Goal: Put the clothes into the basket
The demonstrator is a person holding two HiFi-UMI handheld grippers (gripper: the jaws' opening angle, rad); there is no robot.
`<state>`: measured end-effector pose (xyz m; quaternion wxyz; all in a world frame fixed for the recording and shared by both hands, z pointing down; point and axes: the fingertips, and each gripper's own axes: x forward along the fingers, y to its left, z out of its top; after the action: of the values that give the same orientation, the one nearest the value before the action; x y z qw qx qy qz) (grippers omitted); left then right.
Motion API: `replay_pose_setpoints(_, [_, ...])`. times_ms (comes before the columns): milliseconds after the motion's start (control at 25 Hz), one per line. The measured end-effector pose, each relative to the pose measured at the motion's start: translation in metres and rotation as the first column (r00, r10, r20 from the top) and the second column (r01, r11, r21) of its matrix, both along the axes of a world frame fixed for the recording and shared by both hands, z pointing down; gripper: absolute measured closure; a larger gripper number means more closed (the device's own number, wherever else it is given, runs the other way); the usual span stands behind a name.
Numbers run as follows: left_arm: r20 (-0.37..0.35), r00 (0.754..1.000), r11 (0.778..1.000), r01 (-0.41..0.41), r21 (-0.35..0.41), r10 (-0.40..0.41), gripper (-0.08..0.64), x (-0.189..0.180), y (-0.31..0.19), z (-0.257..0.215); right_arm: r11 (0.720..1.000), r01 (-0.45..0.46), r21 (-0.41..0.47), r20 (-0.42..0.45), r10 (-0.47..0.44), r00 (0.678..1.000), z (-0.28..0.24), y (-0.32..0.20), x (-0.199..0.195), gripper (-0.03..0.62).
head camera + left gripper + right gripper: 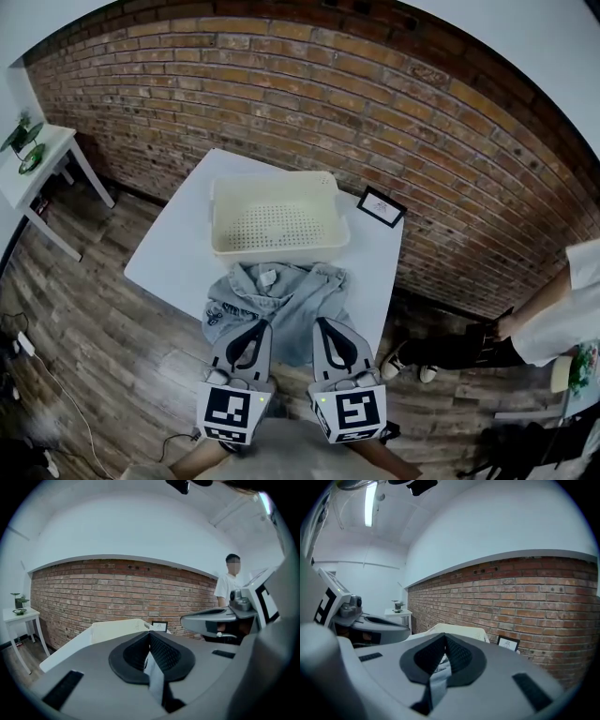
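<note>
Both claws are clamped shut on cloth. In the head view the left gripper (pixel 253 336) and right gripper (pixel 330 336) sit side by side at the lower middle, each pinching the near hem of the grey sweatshirt (pixel 281 295). This two-point hold probably serves to lift it spread out. The sweatshirt lies on the white table (pixel 169 258), touching the near wall of the empty cream basket (pixel 223 246) above it. A small picture frame (pixel 382 206) stands at the basket's right, a side table (pixel 42 159) sits at the upper left, and a person (pixel 558 323) stands at the right edge, well apart. In the left gripper view the jaws meet on a pale strip of fabric (pixel 155 679), with the basket (pixel 115 631) straight ahead. In the right gripper view the jaws pinch a blue-grey fold (pixel 437 680), with the basket (pixel 461 631) ahead and the frame (pixel 507 643) beside it. Only the basket's near rim seems to need clearing.
</note>
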<state>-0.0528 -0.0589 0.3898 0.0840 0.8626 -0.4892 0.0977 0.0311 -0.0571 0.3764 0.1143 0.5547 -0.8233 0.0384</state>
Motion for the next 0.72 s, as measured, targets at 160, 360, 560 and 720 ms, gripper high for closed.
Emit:
replay_pose_setpoints(160, [0.006, 1.0, 0.999, -0.028, -0.023, 0.028, 0.551, -0.003, -0.01, 0.01, 1.0, -0.009, -0.026, 0.0, 0.009, 1.0, 0.012, -0.008, -0.007, 0.584])
replay_pose_setpoints(360, [0.004, 0.999, 0.998, -0.04, -0.044, 0.04, 0.551, -0.01, -0.021, 0.017, 0.999, -0.019, -0.042, -0.003, 0.019, 1.0, 0.021, -0.016, -0.011, 0.586])
replay_pose_setpoints(560, [0.003, 0.999, 0.998, -0.043, -0.052, 0.044, 0.551, -0.012, -0.027, 0.024, 0.998, -0.027, -0.06, 0.001, 0.027, 1.0, 0.029, -0.02, -0.01, 0.586])
replay_pose_setpoints(720, [0.019, 0.999, 0.998, -0.046, -0.045, 0.046, 0.551, -0.013, -0.03, 0.026, 0.997, -0.036, -0.067, -0.009, 0.036, 0.999, 0.033, -0.021, -0.005, 0.586])
